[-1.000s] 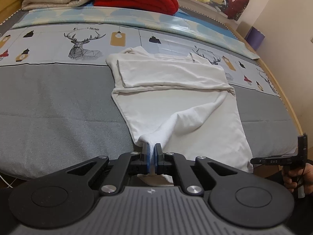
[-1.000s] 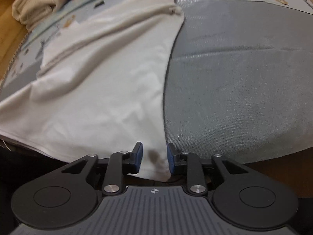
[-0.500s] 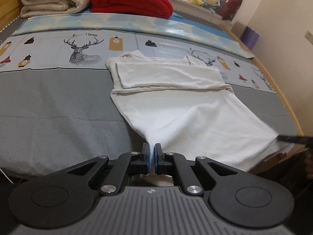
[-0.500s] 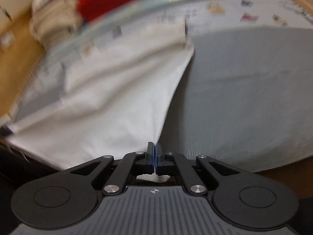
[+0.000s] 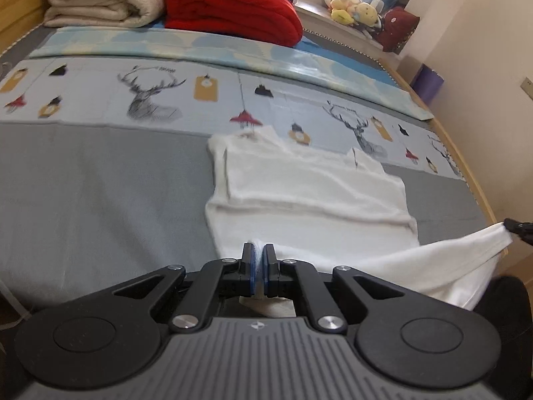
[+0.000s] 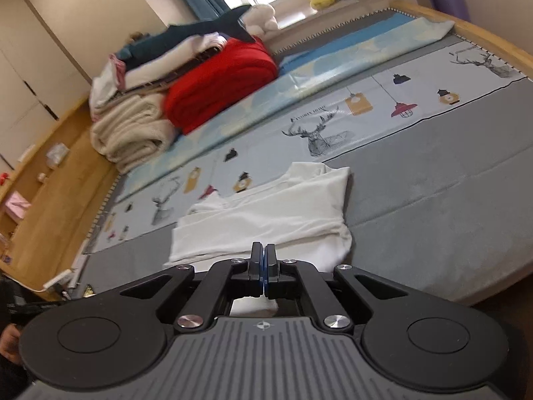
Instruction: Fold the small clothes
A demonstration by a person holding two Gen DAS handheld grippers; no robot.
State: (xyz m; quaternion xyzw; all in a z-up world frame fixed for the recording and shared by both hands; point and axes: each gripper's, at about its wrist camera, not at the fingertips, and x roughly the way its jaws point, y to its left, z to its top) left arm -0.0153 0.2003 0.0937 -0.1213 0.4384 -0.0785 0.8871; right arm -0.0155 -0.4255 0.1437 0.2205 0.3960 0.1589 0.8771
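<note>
Both the left tool (image 5: 259, 268) and right tool (image 6: 263, 270) are clamped tight on the near hem corners of the white shirt (image 5: 309, 200), lifted off the bed (image 5: 100, 183) ahead; uneven carrying could skew the fold.

1. The white garment (image 5: 309, 200) is a small, plain top of soft cloth, lying on a grey bed cover in the middle of the left wrist view.
2. Its far part lies flat, with the sleeves folded across it as a band; the collar end touches the printed strip beyond.
3. Its near hem is lifted off the cover: 1 corner at lower centre, the other stretched taut toward the right edge.
4. In the right wrist view, the garment (image 6: 266, 220) sits at centre.
</note>
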